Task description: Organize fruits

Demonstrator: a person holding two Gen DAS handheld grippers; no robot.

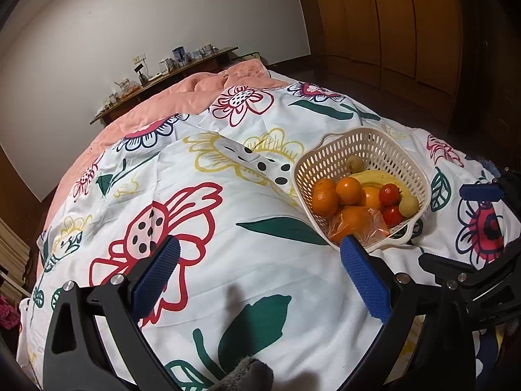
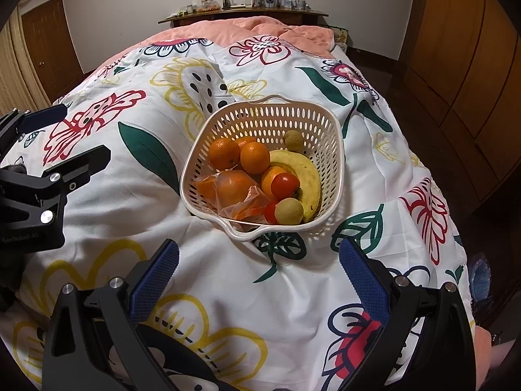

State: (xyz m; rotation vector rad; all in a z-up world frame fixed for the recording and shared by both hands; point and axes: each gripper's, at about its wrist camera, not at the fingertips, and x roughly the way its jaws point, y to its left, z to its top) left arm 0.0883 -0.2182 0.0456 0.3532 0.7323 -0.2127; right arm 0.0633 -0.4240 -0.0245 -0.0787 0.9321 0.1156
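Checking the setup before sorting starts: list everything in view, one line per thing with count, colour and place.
basket: one, cream perforated plastic, on the bedspread, in front of the right gripper
oranges: at least three loose, orange, left side of the basket
bagged orange: one, orange in clear plastic, near side of the basket
banana: one, yellow, right side of the basket
tomatoes: two, red, middle and near side of the basket
small round fruits: two, yellowish tan, one near, one at the back
bedspread: one, white with coloured flowers, over the bed
blanket: one, pink, far end of the bed
shelf: one, brown wood, against the far wall, holding small items
left gripper: black with blue pads, open, empty
right gripper: black with blue pads, open, empty
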